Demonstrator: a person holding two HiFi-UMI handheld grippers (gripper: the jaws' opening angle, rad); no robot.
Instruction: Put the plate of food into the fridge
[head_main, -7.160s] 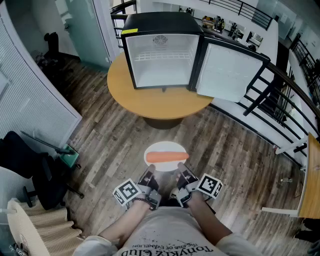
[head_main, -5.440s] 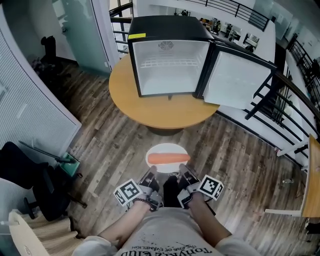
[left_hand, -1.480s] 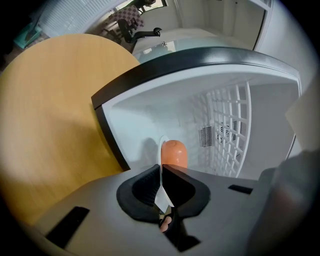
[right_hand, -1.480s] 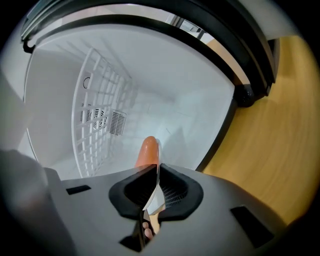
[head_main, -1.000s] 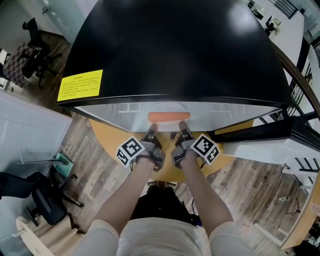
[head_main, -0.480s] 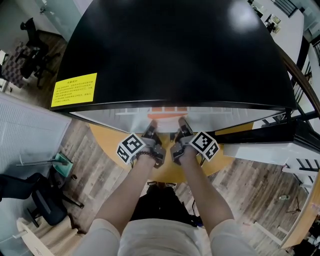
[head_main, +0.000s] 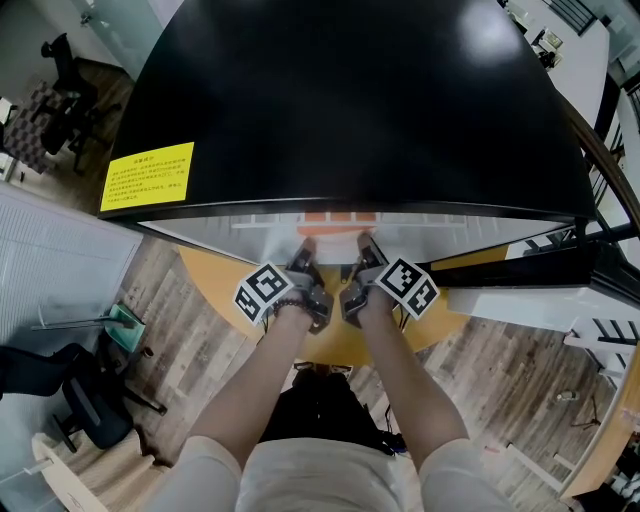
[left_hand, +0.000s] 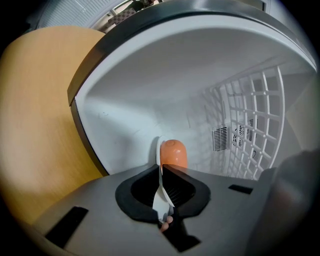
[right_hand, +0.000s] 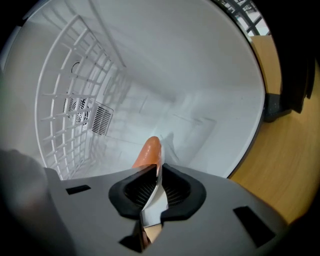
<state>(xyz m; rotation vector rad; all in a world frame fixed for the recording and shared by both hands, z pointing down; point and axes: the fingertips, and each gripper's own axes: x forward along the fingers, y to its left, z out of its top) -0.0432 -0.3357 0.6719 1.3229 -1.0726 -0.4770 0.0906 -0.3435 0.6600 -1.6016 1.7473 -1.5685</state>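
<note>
**A:** Inside the fridge (head_main: 350, 100), on the left side, what is gripped by the left gripper (left_hand: 161, 172)?

**B:** The left rim of the white plate (left_hand: 159, 192) is pinched there. The fingers are drawn narrow onto its thin edge. The orange food (left_hand: 172, 152) is seen lying on the plate just past them.

**A:** And on the right?

**B:** The opposite rim is clamped the same way by the right gripper (right_hand: 157, 172). The plate is thus carried between the two, within the white cavity. Whether the fridge floor is touched cannot be told.

**A:** How is it expected to handle?

**B:** It is judged stiff, light and breakable, with a smooth rim that may slip. The food looks loose and could roll if the plate is tipped, so opposite, level holds on the rim are advised.
</note>
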